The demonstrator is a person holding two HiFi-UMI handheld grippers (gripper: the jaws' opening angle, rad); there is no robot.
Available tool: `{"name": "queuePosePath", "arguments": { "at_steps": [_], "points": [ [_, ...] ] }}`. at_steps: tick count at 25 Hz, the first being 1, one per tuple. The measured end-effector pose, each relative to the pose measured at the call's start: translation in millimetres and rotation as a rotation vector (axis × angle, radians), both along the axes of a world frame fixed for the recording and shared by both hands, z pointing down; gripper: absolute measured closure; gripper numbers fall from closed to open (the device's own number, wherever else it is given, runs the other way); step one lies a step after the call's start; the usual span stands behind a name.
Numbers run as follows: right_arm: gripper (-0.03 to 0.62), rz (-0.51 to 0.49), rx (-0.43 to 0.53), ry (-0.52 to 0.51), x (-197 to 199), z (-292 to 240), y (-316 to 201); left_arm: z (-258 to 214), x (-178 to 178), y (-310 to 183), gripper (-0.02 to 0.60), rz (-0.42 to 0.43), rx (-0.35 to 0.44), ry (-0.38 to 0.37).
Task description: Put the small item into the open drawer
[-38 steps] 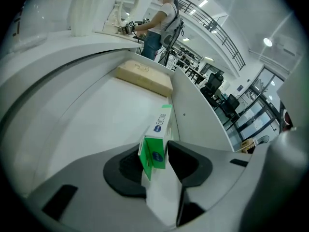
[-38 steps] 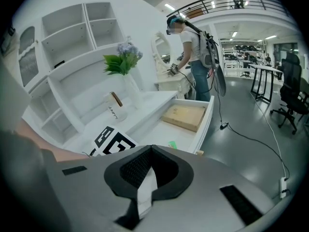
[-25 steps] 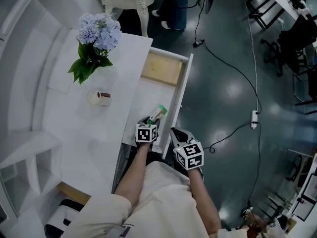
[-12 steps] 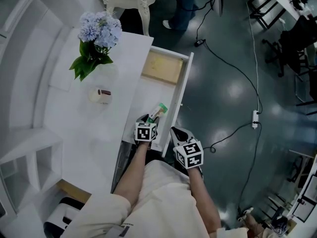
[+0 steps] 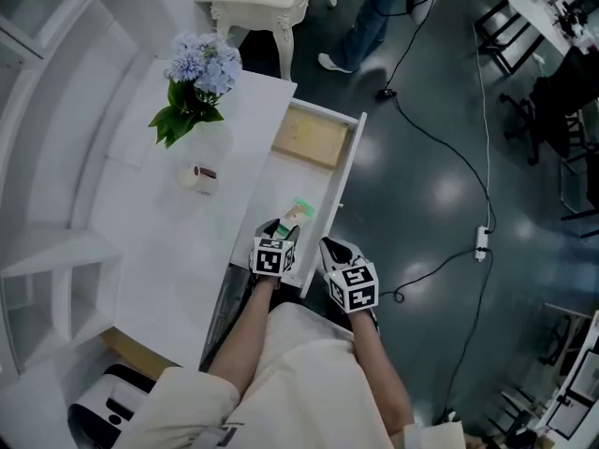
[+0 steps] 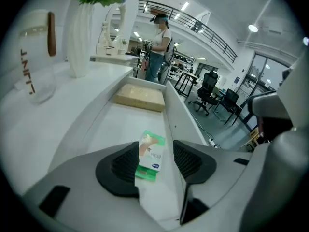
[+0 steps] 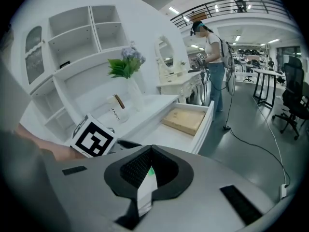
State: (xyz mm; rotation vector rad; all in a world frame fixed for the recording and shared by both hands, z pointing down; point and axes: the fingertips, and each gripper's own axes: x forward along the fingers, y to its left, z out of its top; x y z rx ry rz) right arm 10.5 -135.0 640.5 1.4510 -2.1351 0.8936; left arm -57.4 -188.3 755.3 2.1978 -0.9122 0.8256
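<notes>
The small item is a green and white packet [image 5: 299,211] lying flat on the floor of the open white drawer [image 5: 340,193]. My left gripper [image 5: 279,232] hangs low over the drawer's near end, open. In the left gripper view the packet [image 6: 150,154] shows on the drawer floor in the gap between the two jaws of the left gripper [image 6: 156,159], touched by neither. My right gripper [image 5: 329,248] is just outside the drawer's front right corner, shut and holding nothing. In the right gripper view, the right gripper [image 7: 151,166] has its jaw tips meeting.
A tan board [image 5: 309,138] lies at the drawer's far end. On the white desk top [image 5: 150,241] stand a vase of blue flowers [image 5: 198,78] and a small glass cup [image 5: 199,177]. A person [image 5: 370,17] walks beyond the desk; a cable [image 5: 440,129] crosses the dark floor.
The packet, earlier tilted up at the left gripper's tips, now lies flat on the drawer floor with the jaws apart. The head camera has shifted slightly.
</notes>
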Motion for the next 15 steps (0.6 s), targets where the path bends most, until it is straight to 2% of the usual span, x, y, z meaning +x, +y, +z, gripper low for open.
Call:
{"name": "queuePosePath", "arguments": {
  "at_steps": [2,5,11,15],
  "points": [
    [0.569,-0.012,0.006,-0.005,-1.9,-0.7,-2.3,-14.8,1.3,4.7,0.356,0.024,0.039,-0.007],
    [0.569,-0.040,0.006,0.000,-4.4,0.9,-5.7,-34.2,4.0,13.7,0.356,0.040,0.057,-0.001],
    [0.569,-0.064,-0.008,-0.002,1.1,4.1,-6.5,-70.2,-10.0,27.9,0.356,0.006,0.096,-0.015],
    [0.569,-0.041,-0.024,-0.052,5.0,9.1,-2.5,-83.0,-25.6,38.6,0.356,-0.004,0.114,-0.030]
  ]
}}
